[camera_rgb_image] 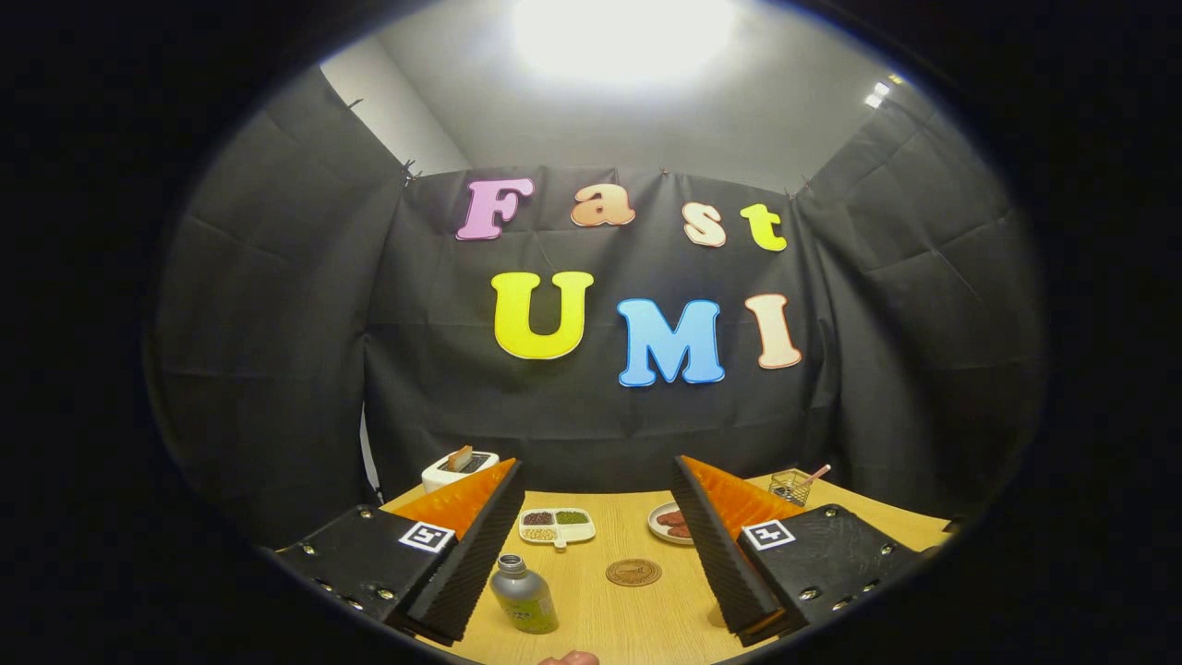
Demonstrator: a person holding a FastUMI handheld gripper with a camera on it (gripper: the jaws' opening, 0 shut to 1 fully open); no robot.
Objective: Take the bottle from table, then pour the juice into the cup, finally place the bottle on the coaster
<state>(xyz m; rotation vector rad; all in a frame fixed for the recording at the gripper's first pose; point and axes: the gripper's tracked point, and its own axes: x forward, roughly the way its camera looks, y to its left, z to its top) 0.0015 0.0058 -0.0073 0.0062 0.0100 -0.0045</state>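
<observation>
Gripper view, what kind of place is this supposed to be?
Probably a staged recording booth set up as a kitchen or dining table: a wooden table walled in by black cloth, with a toaster, a divided snack dish and a bottle between the gripper's open fingers.

Nothing on my table gives me a word or number I can read. Each side of my gripper [596, 462] carries a small square white tag with a black block pattern, one in the lower left of the frame [426, 537] and one in the lower right [768, 534]. These are coded markers, without letters or digits. The small grey metal bottle [524, 596], low in the frame by my left finger, has a yellow-green label whose print is too small to make out. The round brown coaster [633, 572], lower middle between my spread, empty fingers, bears a stamped design that I cannot read.
</observation>
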